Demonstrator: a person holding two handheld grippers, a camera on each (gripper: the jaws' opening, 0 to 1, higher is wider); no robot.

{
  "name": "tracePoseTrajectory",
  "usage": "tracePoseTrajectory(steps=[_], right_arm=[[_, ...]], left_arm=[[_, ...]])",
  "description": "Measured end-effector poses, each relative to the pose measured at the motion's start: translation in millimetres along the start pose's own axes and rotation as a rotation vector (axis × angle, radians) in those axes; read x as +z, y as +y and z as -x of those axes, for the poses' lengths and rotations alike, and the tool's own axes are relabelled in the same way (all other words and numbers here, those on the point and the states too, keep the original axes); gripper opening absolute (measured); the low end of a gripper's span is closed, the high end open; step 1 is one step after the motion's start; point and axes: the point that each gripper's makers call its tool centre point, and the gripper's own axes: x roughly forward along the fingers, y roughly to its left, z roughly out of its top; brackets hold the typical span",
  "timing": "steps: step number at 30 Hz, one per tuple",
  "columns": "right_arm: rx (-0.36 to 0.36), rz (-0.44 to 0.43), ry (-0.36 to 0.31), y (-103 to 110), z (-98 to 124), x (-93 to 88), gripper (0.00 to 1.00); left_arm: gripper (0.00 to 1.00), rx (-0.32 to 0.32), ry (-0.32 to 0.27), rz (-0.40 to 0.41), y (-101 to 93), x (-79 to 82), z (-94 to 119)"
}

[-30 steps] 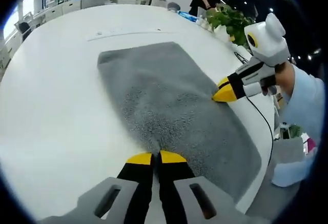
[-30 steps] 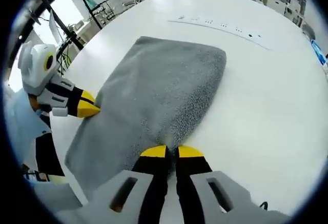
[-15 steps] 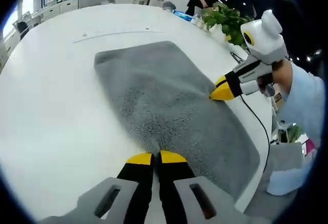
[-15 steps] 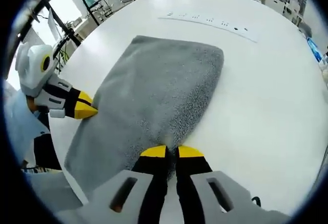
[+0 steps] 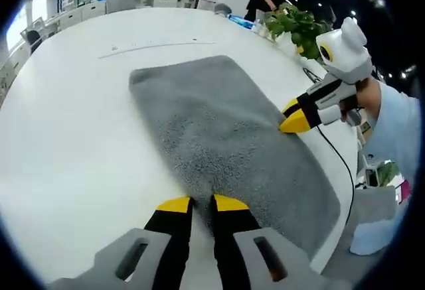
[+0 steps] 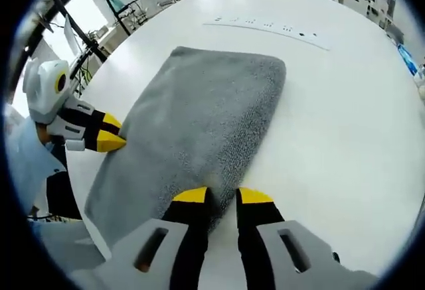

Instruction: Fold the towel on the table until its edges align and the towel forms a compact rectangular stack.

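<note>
A grey towel [image 5: 232, 144] lies flat on a white table [image 5: 73, 124], its long axis running away from the person holding the tongs. The left tongs [image 5: 202, 204] and the right tongs [image 6: 222, 196] sit on opposite long edges, each parted a little with towel edge between the tips, neither clamped. A clean fold likely needs both to bite the edge squarely, then lift together so corners meet.

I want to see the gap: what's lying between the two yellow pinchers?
The grey towel, flat on the white table. In the left gripper view it spans from the left gripper to the right gripper.
</note>
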Motion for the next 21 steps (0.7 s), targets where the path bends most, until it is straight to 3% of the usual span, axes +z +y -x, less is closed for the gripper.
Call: tracePoseTrajectory(steps=[11,17,21], right_arm=[[-0.003,0.000,-0.031,0.1,4.9,8.0,0.19],[-0.001,0.001,-0.057,6.5,1.2,18.6,0.30],[-0.005,-0.003,-0.064,13.4,-6.9,22.6,0.46]], left_arm=[[0.19,0.010,-0.014,0.015,19.8,8.2,-5.1],[0.22,0.022,-0.046,0.013,11.1,18.2,0.5],[0.30,0.042,-0.068,0.001,2.1,25.2,2.7]])
